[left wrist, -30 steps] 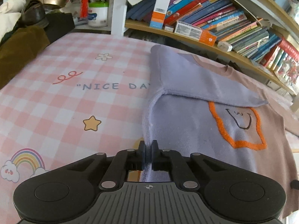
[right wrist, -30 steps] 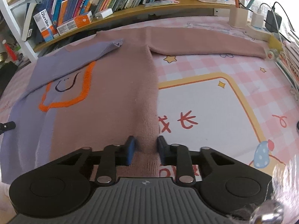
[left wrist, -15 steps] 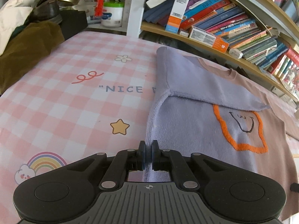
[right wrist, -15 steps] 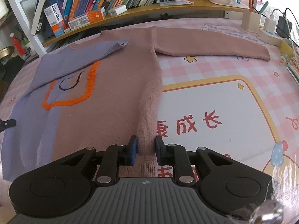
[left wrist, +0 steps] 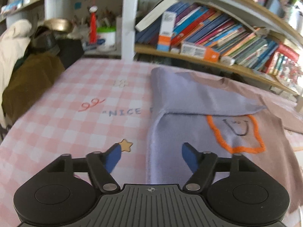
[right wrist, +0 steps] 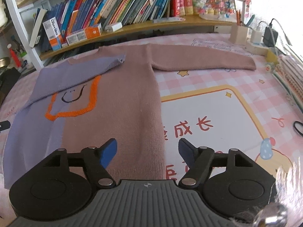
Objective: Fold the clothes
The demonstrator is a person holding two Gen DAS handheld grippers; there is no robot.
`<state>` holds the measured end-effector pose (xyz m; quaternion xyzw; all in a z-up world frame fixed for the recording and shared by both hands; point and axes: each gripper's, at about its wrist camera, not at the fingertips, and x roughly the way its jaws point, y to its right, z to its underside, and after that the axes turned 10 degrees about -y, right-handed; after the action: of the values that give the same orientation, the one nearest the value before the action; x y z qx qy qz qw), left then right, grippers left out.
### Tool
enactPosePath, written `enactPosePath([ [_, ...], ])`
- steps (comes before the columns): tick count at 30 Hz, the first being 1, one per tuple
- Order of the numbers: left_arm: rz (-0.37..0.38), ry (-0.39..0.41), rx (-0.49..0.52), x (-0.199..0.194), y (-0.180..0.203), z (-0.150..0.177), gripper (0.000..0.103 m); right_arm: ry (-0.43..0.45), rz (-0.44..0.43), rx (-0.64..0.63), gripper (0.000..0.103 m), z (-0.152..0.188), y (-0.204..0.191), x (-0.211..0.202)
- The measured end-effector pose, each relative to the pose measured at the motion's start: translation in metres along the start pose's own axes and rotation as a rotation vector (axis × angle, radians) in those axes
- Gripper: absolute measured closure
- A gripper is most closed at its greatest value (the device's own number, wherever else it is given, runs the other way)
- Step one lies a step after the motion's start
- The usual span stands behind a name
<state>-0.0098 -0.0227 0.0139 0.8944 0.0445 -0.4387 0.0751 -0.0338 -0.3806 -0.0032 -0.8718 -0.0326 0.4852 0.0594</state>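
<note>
A mauve and lilac sweater [right wrist: 121, 102] with an orange outlined patch lies flat on the pink checked cloth. Its lilac sleeve [left wrist: 197, 98] is folded across the chest, while the mauve sleeve [right wrist: 204, 61] stretches out to the right. My left gripper [left wrist: 151, 156] stands open over the sweater's lilac left edge [left wrist: 153, 151], holding nothing. My right gripper [right wrist: 146, 150] is open above the mauve right side near the hem [right wrist: 149, 168], with nothing between its fingers.
Bookshelves [right wrist: 113, 17] full of books run along the back. A brown garment [left wrist: 24, 83] and a cream one are piled at the far left. Chargers and a small box [right wrist: 253, 37] sit at the back right, with a stack of books [right wrist: 289, 81] at the right edge.
Both grippers have opened and let go of the sweater's lower edges. Both have drawn back and risen a little, and the sweater now lies flat.
</note>
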Motion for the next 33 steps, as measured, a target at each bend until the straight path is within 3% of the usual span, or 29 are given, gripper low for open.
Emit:
enactPosePath([
  [2, 0.013, 0.008, 0.024, -0.006, 0.005, 0.003, 0.019, 0.017, 0.012, 0.008, 0.02, 0.003, -0.002, -0.006],
  [4, 0.024, 0.007, 0.043, -0.01, 0.011, 0.008, 0.014, 0.036, 0.024, 0.019, 0.019, 0.006, -0.003, -0.014],
  [11, 0.09, -0.014, 0.116, -0.013, 0.031, 0.027, 0.01, 0.08, 0.065, 0.076, 0.013, 0.017, -0.002, -0.039],
  [14, 0.09, -0.034, 0.102, -0.008, 0.029, 0.031, 0.009, 0.066, 0.083, 0.086, 0.013, 0.023, 0.0, -0.041],
  [24, 0.031, -0.054, 0.045, -0.005, 0.031, 0.033, 0.009, 0.062, 0.087, 0.104, 0.012, 0.017, 0.018, -0.038],
  [33, -0.078, -0.053, -0.009, -0.004, 0.069, 0.033, 0.009, 0.051, 0.025, 0.082, 0.012, -0.011, 0.062, -0.022],
])
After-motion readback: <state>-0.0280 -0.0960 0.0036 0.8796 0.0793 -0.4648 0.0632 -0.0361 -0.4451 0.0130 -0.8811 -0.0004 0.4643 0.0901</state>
